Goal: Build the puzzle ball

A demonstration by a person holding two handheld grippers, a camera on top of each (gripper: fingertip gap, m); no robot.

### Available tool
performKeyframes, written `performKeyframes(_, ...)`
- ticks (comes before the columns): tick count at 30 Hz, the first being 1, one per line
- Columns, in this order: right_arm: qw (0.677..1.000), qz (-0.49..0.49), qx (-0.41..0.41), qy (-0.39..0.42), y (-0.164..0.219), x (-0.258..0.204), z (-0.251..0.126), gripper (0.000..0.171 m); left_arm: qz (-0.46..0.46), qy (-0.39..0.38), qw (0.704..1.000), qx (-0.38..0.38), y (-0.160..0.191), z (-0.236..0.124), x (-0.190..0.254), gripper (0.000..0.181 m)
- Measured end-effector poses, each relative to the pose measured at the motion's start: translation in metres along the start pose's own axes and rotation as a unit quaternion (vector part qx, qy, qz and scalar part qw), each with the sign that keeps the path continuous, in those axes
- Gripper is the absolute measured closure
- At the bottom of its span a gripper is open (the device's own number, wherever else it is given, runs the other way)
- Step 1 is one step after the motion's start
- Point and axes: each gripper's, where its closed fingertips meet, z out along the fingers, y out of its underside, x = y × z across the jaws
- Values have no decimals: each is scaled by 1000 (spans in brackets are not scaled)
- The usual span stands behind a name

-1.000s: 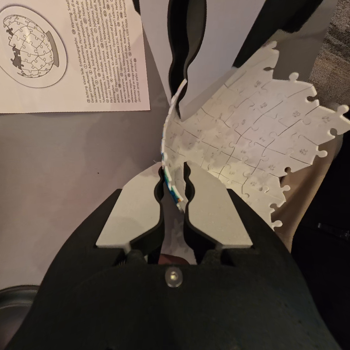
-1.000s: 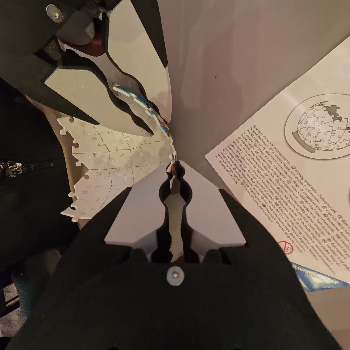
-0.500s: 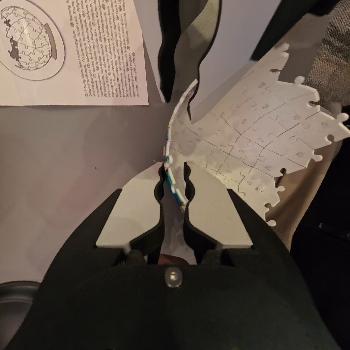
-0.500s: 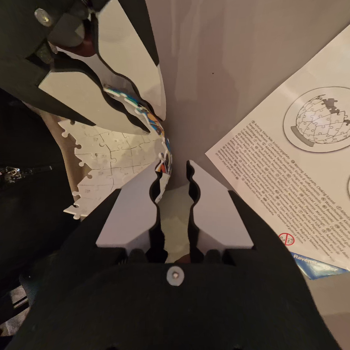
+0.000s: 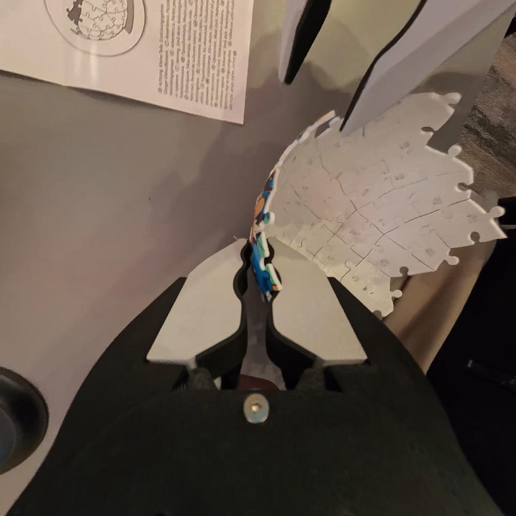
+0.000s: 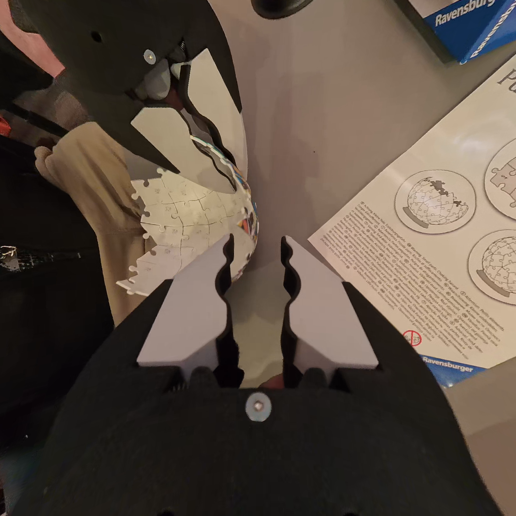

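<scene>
A: Left wrist view?

B: The left gripper [image 5: 257, 251] has its jaws pinched on the coloured rim of the curved, half-built puzzle ball shell [image 5: 371, 212], its white numbered inside showing, held above the grey surface [image 5: 111, 209]. A printed instruction sheet [image 5: 125, 50] lies beyond.

A: Right wrist view?

B: The right gripper [image 6: 255, 241] has its jaws wide apart, holding nothing, just beside the shell [image 6: 192, 215]. Only here: a blue cardboard box [image 6: 472, 25], contents hidden, and more of the sheet [image 6: 418, 251].

Puzzle ball [image 6: 190, 212] sits left of instruction sheet [image 6: 435, 251], box [image 6: 469, 25] behind.
</scene>
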Motion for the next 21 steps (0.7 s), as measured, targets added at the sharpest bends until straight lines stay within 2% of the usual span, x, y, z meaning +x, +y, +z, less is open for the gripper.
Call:
performKeyframes(1,1000,1,4,5,1,-1,-1,140,-3,-2,1000,-1,3,-2,-1,173)
performKeyframes(13,996,21,58,65,-3,-21,-18,141,-53,-1,998,15,47,-17,-7,171)
performKeyframes(21,986,50,116,111,-14,-31,-28,144,-55,-3,998,40,54,-25,-6,147)
